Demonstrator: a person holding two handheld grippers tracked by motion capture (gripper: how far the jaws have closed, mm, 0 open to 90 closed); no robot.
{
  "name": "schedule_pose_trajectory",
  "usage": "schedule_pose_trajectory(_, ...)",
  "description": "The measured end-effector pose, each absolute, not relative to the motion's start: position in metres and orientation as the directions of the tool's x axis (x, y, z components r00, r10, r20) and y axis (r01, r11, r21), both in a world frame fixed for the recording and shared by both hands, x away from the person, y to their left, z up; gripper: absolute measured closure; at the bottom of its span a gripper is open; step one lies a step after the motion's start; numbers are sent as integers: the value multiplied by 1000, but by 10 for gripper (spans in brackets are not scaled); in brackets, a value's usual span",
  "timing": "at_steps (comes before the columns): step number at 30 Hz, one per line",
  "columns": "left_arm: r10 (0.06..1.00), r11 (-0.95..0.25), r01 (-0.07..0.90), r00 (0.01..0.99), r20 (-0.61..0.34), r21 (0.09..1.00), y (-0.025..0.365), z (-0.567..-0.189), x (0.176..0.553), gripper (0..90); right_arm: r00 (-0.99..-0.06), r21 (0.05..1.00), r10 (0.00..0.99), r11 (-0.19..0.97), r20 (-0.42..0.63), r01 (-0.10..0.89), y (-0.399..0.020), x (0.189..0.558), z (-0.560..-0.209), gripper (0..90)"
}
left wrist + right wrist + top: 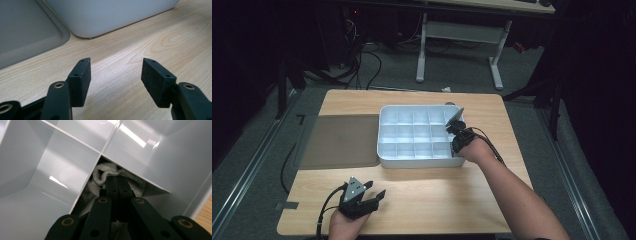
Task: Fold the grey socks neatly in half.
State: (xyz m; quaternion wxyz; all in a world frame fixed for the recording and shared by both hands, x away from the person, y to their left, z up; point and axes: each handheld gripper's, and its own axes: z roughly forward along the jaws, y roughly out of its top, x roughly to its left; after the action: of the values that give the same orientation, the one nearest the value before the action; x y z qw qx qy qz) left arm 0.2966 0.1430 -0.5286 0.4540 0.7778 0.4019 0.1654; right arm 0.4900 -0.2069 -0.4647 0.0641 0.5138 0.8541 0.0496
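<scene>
A pale wooden counter (pixel 422 195) is standing on grey carpet in a dim room, with a white desk frame (pixel 459 42) behind it. A white compartment tray (pixel 388 150) is sitting mid-counter, its long axis running left to right, beside a flat grey lid (pixel 339 141). The right claw (pixel 117 185) is reaching down into a compartment near the tray's right end, its jaws pressed together on what looks like a crumpled white cloth (pixel 106 171), bunched with no clear direction. The left claw (pixel 115 72) is resting low over the counter's near-left part, jaws standing apart with nothing between them, pointing toward the tray.
</scene>
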Motion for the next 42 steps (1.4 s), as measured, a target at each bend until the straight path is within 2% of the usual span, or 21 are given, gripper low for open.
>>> schedule_pose_trajectory(15,775,-260,479,622,-114,839,144,-529,297,414,-470,151,880,475,-71,867,-205,489,-467,900)
schedule_pose_trajectory(34,776,-261,477,621,-112,839,143,-529,297,414,-470,171,880,473,-59,864,-210,486,-454,900)
schedule_pose_trajectory(42,774,-265,478,623,-112,837,142,-529,297,414,-461,204,887,459,-42,865,-215,485,-439,888)
